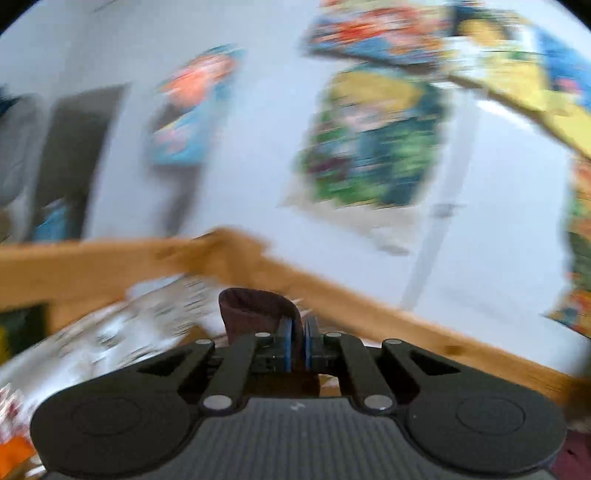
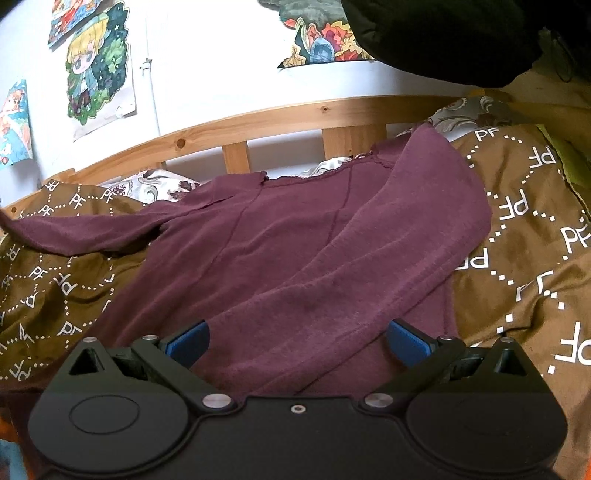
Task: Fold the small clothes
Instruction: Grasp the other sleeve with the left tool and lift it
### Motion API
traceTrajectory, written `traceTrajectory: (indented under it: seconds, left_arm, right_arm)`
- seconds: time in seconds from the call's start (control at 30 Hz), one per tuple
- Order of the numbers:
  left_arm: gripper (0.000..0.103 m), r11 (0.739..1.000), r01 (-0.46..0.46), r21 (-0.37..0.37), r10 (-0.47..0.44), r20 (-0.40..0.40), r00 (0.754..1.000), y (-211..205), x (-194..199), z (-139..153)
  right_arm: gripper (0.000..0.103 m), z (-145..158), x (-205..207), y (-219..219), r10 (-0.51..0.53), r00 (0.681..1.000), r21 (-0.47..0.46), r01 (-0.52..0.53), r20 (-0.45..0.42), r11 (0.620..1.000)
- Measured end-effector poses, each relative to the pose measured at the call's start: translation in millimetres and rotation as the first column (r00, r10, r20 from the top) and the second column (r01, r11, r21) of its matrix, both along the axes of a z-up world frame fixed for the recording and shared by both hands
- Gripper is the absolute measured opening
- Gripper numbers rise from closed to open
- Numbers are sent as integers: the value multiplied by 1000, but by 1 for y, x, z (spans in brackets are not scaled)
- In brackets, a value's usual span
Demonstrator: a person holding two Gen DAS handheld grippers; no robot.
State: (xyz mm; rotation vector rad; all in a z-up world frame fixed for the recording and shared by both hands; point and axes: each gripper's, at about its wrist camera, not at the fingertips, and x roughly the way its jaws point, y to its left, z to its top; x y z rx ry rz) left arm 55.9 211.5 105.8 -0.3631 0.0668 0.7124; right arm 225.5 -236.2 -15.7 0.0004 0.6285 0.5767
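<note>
Left tongs pinch a maroon fold of the top, likely its sleeve, to carry it inward. Right tongs gape wide, empty, over its near hem. Top lies flat mid-bed on the blanket, toward the rail.

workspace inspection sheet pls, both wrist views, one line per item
surface: brown blanket with white letter print, spread over a bed with a wooden rail.
job's things: maroon top lying spread on the blanket, one sleeve folded across the body, the other stretched out sideways.
clutter: patterned pale sheet showing behind the top; dark cloth hanging at the upper edge.
grippers: left gripper shut on a pinch of maroon cloth, view blurred; right gripper open above the top's lower part, pads clear of it.
cables: nothing seen.
surroundings: white wall with cartoon posters.
</note>
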Motion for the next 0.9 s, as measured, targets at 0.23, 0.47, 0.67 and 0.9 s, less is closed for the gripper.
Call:
traceTrajectory:
  seconds: [0.23, 0.47, 0.67, 0.9]
  left_arm:
    - [6, 917, 375, 134, -384, 55, 922, -70, 27, 39]
    - [6, 734, 668, 123, -675, 27, 737, -137, 60, 38]
    - [6, 555, 831, 32, -831, -19, 555, -190, 91, 9]
    - [0, 403, 913, -66, -914, -82, 397, -236, 110, -33]
  right_arm:
    - [102, 2, 2, -4, -9, 1000, 13, 9, 4, 1000]
    - [102, 5, 3, -8, -22, 1000, 25, 21, 19, 999]
    - [102, 6, 6, -15, -49, 998, 30, 48, 26, 998]
    - [102, 10, 17, -36, -146, 986, 14, 145, 84, 989]
